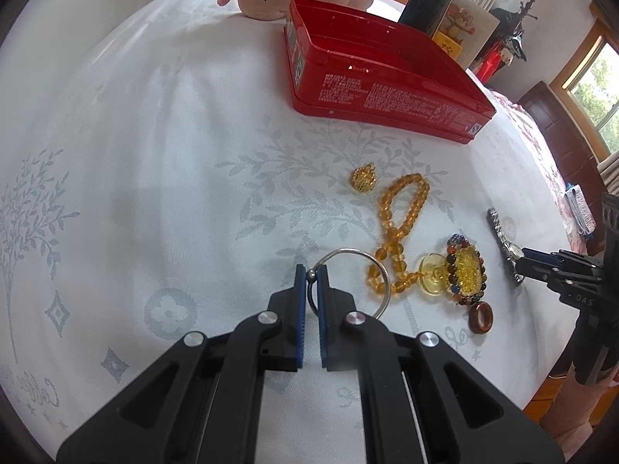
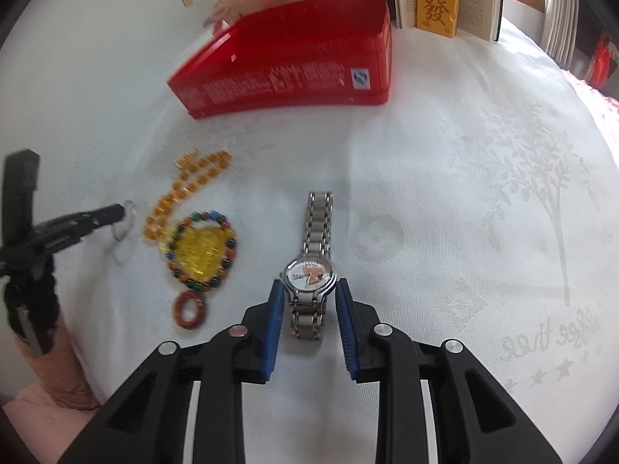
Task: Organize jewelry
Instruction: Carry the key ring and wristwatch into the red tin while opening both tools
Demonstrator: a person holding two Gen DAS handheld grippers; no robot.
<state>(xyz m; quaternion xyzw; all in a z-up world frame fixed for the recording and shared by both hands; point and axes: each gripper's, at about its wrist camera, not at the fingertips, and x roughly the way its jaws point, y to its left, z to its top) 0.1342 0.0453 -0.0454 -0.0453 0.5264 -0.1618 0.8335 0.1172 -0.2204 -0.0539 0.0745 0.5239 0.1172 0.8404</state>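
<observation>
While left gripper (image 1: 311, 276) pinches silver bangle (image 1: 348, 282), watch (image 2: 312, 266) lies lengthwise btwn wide-open right gripper (image 2: 308, 299) fingers, untouched.

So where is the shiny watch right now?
In the right wrist view the watch lies flat on the white tablecloth, between the open fingers of the right gripper, right of the beaded yellow pendant and in front of the red box.

Glossy red box (image 1: 387, 77), woven white tablecloth (image 1: 154, 193), polished metal watch (image 2: 313, 263)
</observation>
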